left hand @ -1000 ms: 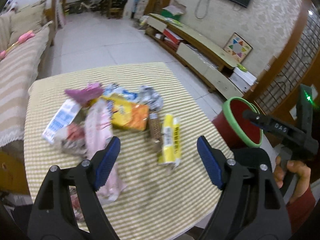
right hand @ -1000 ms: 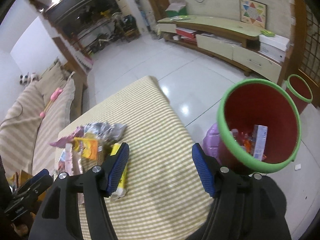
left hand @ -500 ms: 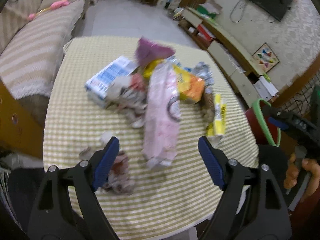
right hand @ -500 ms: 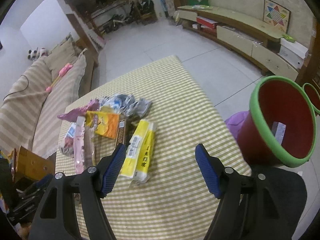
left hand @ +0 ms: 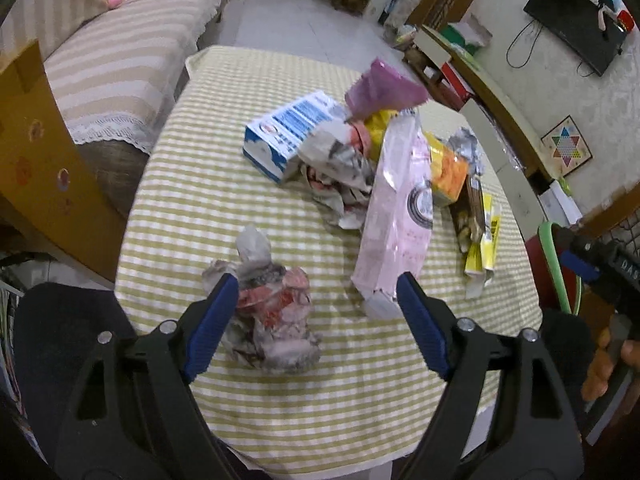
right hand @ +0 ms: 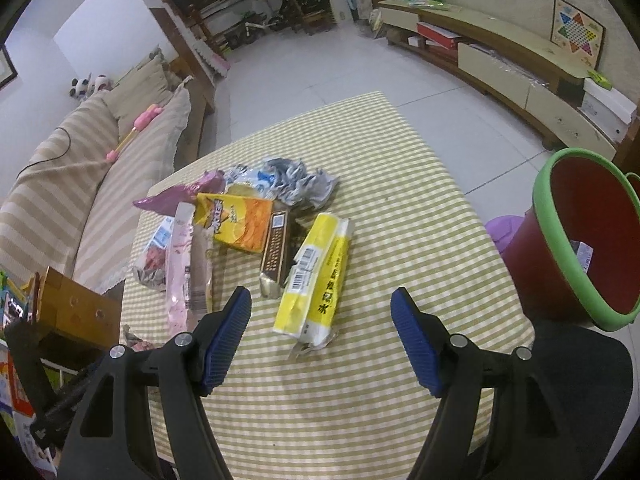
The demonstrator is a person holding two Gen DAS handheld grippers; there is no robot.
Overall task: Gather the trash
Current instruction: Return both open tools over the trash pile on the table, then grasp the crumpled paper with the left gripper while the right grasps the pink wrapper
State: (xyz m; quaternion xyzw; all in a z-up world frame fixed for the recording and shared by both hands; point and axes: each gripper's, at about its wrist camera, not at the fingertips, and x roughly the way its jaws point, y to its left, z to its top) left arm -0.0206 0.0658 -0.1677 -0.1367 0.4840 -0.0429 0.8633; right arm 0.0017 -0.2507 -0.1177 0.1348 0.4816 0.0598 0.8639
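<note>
Trash lies on a table with a green-striped cloth [left hand: 224, 208]. My left gripper [left hand: 316, 320] is open and empty, just above a crumpled paper wad [left hand: 272, 316] near the front edge. A long pink bag [left hand: 396, 220], a blue-white carton [left hand: 288, 136], a purple wrapper [left hand: 380, 88] and an orange-yellow pack [left hand: 448, 168] lie behind it. My right gripper [right hand: 320, 334] is open and empty, just short of a yellow wrapper [right hand: 320, 276]. A brown bar wrapper [right hand: 276, 248] and crumpled foil [right hand: 300, 180] lie beyond it. A red bin with a green rim [right hand: 580, 236] stands right of the table, with some trash inside.
A striped sofa [right hand: 80, 152] runs along the left. A wooden cabinet [left hand: 36, 152] stands by the table's left corner. A low TV bench [right hand: 500, 56] lines the right wall. Tiled floor [right hand: 320, 68] lies beyond the table. A purple object [right hand: 506, 232] sits beside the bin.
My left gripper has swung left and forward from the yellow wrapper to the crumpled wad. My right gripper has turned from the bin toward the table's trash, nearer the yellow wrapper.
</note>
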